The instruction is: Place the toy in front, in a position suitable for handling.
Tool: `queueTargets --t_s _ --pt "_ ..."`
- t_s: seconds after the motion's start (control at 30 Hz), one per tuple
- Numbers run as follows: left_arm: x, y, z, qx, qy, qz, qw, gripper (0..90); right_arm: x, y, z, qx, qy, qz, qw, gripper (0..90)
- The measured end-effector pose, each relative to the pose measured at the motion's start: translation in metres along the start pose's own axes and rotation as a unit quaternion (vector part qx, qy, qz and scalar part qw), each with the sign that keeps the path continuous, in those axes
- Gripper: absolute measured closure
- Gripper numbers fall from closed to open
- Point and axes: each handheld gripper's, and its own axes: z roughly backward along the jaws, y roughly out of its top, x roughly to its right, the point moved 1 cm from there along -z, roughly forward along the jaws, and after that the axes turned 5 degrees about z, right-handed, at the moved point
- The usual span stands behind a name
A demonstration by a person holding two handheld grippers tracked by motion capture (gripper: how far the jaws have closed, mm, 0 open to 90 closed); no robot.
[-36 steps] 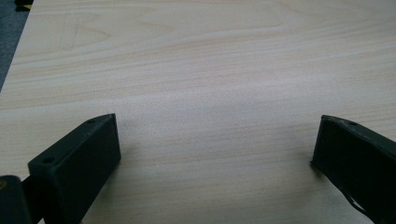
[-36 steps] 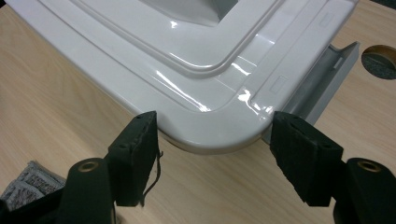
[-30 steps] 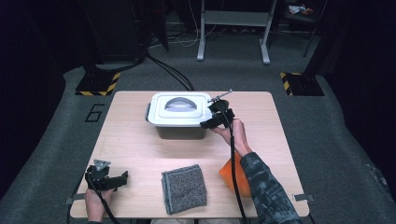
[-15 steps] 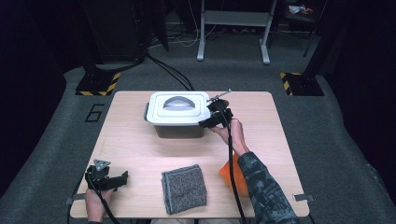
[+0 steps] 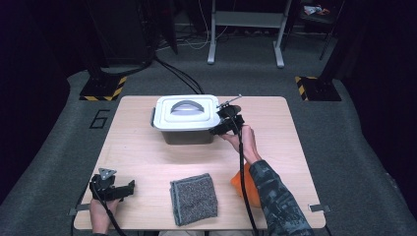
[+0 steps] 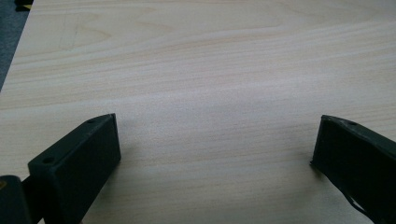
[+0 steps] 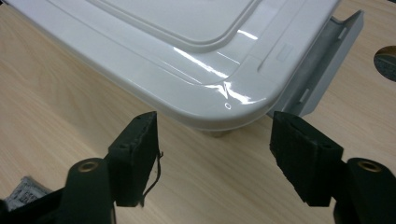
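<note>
Widening, right tongs (image 7: 215, 140) flank bin lid (image 7: 187, 56) corner, bare table (image 7: 56, 102) beside.

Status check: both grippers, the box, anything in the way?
Right gripper open at lidded box corner, jaws just widened, nothing between. Left gripper open over bare table. Grey cloth lies apart; nothing blocking.

Overhead light on my tabletop (image 5: 147, 162), dark room around it. Glare streaks on white lid (image 7: 219, 70). Soft shadows, mild blur, my hand-held gripper views grainy.
</note>
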Motion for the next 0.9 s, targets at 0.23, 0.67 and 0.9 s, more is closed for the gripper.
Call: queueTargets --t_s 0.23,0.67,0.9 --pt "0.000 0.000 0.000 0.000 0.000 0.000 1.0000 0.2 0.003 -0.012 0.030 0.025 -0.002 0.011 0.9996 21.4" --pt "0.000 0.000 0.000 0.000 0.000 0.000 1.0000 0.2 0.007 -0.062 0.081 0.046 -0.014 0.028 0.9984 16.9" --pt "0.000 0.000 0.000 0.000 0.000 0.000 1.0000 0.2 0.008 -0.093 0.092 0.039 -0.023 0.018 0.9988 16.3"
